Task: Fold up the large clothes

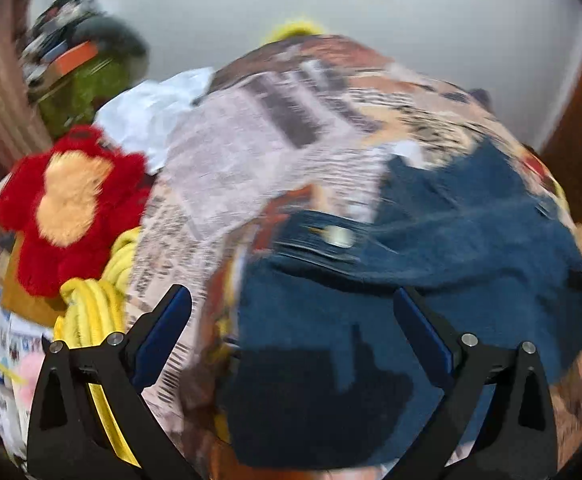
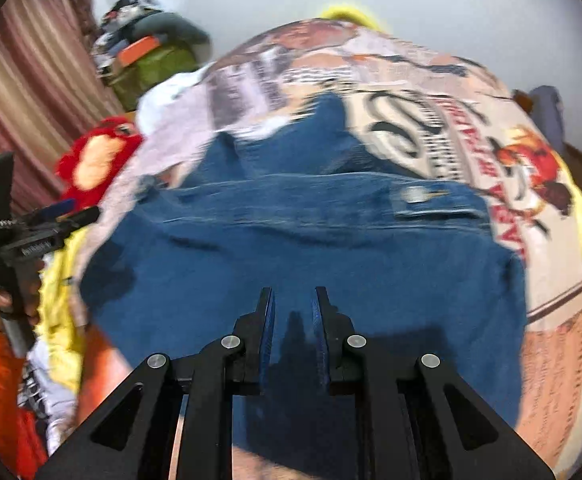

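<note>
Garment: lying spread, a large blue denim piece of clothing (image 2: 303,240) on the printed newspaper-pattern bedcover (image 2: 443,128), filling the near middle of the bed, waistband button toward the right edge.
Long axis: seemingly running away from the near edge toward the far edge; blur preventing certainty.
Left gripper (image 1: 291,332): gaping wide, gripping nothing, hovering over the denim's left near part.
Right gripper (image 2: 293,336): clenched almost closed, pinching no cloth as far as visible, hanging over the near hem.
Nearer hand: judging both above the near edge, the right more central.
Clutter: sitting at the left edge, a red plush toy (image 1: 71,208).
</note>
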{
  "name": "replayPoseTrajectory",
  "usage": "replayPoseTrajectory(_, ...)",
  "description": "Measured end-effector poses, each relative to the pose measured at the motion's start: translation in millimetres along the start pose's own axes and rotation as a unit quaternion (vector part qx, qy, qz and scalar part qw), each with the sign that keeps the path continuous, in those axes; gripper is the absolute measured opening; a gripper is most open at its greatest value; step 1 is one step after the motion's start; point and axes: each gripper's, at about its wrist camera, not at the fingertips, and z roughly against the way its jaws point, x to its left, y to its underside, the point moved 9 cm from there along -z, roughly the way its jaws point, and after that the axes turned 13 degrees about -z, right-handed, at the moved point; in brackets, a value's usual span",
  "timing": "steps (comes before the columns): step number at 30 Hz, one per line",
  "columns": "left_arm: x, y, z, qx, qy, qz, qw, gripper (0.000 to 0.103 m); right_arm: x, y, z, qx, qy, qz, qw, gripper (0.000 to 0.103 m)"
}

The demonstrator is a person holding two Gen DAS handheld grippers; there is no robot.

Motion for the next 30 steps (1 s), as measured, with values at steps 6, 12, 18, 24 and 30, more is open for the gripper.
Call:
replayPoseTrajectory(6, -60, 19, -6, 0.012, 0.045, -0.055, 0.9974, 0.102, 57, 26, -24, 0.041, -0.025, 0.050, 0.998, 0.014)
replayPoseTrajectory(12, -72, 63, -56, 0.076, 0.042, -0.054, 0.9948, 0.103, 58, 51, -67, 0.045, 0.026, 0.124, 0.991, 0.014)
replayPoseTrajectory(18, -61, 76, -47, 0.050, 0.011, -0.069, 0.9963, 0.103, 33, 50, -55, -0.044, 0.150, 0.208, 0.965, 0.093)
replayPoseTrajectory(24, -48, 90, -33, 0.047, -0.004, -0.061, 0.9970, 0.103, -5, 58, -45, -0.009, 0.119, 0.145, 0.982, 0.093)
replayPoseTrajectory(30, -19, 107, -23, 0.048, 0.007, 0.006, 0.9988, 0.103, -37, 65, -17, -0.019, 0.115, 0.108, 0.987, 0.093)
